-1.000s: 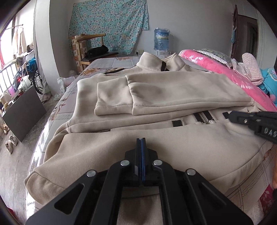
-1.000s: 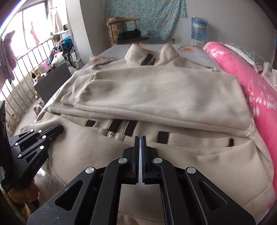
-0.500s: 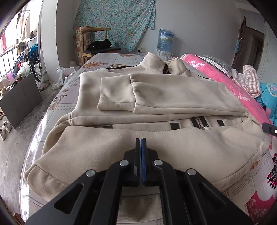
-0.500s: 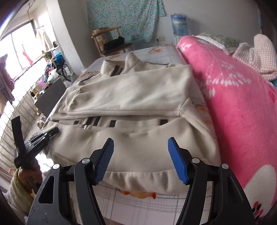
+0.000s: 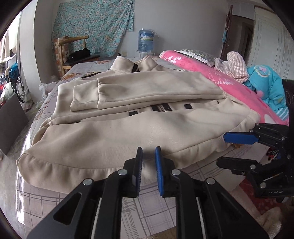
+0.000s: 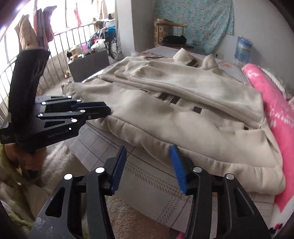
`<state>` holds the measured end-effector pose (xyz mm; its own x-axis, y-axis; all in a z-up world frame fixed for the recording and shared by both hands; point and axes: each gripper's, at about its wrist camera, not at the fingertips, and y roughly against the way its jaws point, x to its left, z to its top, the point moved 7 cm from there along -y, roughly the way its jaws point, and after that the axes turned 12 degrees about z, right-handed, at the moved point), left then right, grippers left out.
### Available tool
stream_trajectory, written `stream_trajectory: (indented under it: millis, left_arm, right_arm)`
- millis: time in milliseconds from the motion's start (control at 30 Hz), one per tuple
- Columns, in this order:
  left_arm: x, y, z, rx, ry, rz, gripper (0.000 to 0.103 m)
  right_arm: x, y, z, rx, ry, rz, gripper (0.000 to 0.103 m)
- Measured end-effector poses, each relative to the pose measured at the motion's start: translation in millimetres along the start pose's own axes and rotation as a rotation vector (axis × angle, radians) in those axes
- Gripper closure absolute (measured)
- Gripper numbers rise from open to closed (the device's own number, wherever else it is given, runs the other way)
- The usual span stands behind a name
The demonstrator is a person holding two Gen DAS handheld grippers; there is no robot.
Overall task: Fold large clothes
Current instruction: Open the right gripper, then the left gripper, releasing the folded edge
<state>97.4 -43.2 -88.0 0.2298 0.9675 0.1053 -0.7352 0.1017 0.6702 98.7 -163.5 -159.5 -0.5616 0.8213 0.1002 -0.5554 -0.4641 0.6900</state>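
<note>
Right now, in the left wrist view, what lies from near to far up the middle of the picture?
Left claw → jacket hem → zipper → folded sleeves → collar → water bottle.

Grey walls (image 5: 174, 22), floral cloth hanging (image 5: 91, 23) upper centre, wooden chair (image 5: 73, 49) below it, water bottle (image 5: 145, 42), railed window (image 6: 60, 42) upper left, daylight.

Soft daylight from the overexposed window (image 6: 60, 16); fisheye edges curve darkly, right view slightly motion-blurred.
</note>
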Motion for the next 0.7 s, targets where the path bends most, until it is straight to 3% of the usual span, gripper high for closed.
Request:
stream_trajectory:
  millis: [67,233,300,467,600,700]
  left_arm:
    - [0.4,-4.8,1.6,-0.006,-0.011,0.021,0.089]
    - [9.1,-16.0,7.3,-0.004,0.007,0.047,0.089]
    - [10.8,-12.5,11.8,-0.015,0.021,0.034,0.089]
    - [-5.5,1.7,17.9,-0.044,-0.001,-0.081,0.089]
    - [-11.1,-18.3,8.3,0.022,-0.028,-0.037,0.089]
    - [-4.6,-21.3,7.5,0.037,0.026,-0.058,0.087]
  right_arm:
    - [-4.0,-9.6,2.3,0.012,0.019,-0.058,0.074]
    - [-23.1,-20.5,7.8,-0.013,-0.072,-0.012,0.079]
    - [-26.8,-23.3,10.2,-0.016,-0.092,-0.010,0.079]
    - [-32.0,-28.6,14.0,-0.010,-0.153,0.001,0.079]
    - [-30.1,-23.2,14.6,-0.001,-0.177,0.041,0.079]
    - [-25.9,-7.8,14.5,-0.022,-0.180,0.096,0.068]
